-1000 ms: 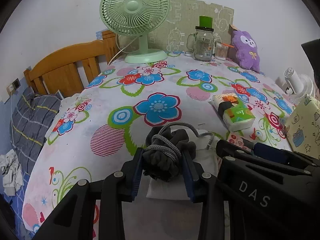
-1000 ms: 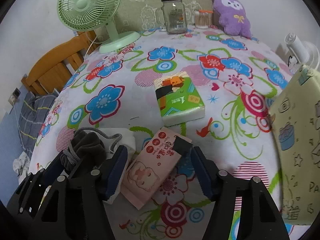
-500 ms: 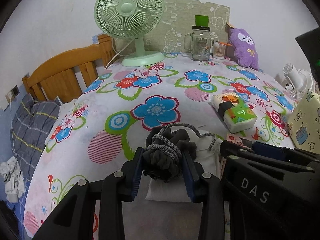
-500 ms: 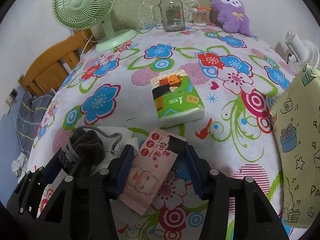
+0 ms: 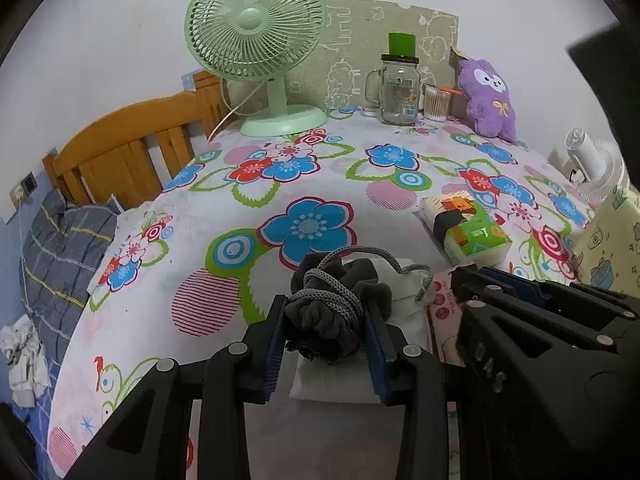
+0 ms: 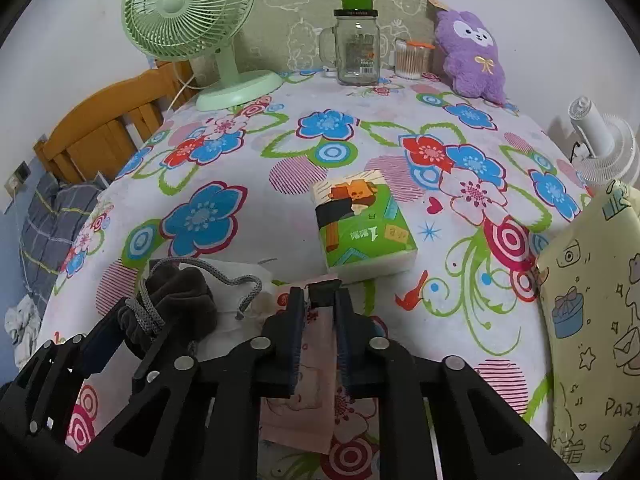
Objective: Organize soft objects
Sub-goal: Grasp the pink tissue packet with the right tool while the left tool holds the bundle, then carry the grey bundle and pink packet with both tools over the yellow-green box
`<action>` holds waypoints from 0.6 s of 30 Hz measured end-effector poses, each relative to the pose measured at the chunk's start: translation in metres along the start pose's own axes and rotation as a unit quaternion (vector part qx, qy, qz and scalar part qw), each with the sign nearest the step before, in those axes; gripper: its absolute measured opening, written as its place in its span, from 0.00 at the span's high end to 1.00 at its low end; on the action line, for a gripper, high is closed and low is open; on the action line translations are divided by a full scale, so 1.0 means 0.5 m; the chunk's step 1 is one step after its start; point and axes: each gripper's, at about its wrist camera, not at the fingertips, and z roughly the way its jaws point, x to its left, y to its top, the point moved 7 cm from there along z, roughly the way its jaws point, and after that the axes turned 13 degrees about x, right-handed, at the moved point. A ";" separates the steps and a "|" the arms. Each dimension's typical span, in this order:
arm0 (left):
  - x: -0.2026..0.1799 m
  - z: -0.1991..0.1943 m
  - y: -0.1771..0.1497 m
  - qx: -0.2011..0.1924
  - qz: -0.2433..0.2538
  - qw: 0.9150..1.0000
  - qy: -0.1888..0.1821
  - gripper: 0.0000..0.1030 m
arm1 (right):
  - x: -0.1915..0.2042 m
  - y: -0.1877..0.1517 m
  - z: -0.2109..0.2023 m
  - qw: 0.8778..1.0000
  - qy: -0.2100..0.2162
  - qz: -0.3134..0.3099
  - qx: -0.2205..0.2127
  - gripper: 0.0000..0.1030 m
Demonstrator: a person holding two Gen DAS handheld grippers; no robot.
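Observation:
My left gripper (image 5: 325,320) is shut on a dark grey drawstring pouch (image 5: 334,312) with a grey cord, held over a white cloth bag (image 5: 404,312) on the flowered tablecloth (image 5: 224,200). The pouch also shows in the right wrist view (image 6: 176,300). My right gripper (image 6: 318,312) is shut on a pink tissue packet (image 6: 304,404), squeezing it between the blue pads. A green tissue pack (image 6: 362,224) lies just beyond it. A purple plush toy (image 6: 470,54) sits at the far right back.
A green desk fan (image 5: 260,40), a glass mug jar (image 5: 398,88) and a cotton swab cup (image 6: 412,60) stand along the back. A yellow gift bag (image 6: 592,320) stands at the right edge, a white fan (image 6: 600,140) behind it. A wooden bed frame (image 5: 120,152) is left.
My right gripper's jaws have closed from wide open onto the pink tissue packet. My left gripper stays shut on the grey pouch and has barely moved.

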 end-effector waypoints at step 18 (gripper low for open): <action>-0.038 -0.083 0.001 -0.031 0.009 0.999 0.001 0.66 | -0.027 -0.016 -0.088 0.999 0.021 0.005 -0.036 0.91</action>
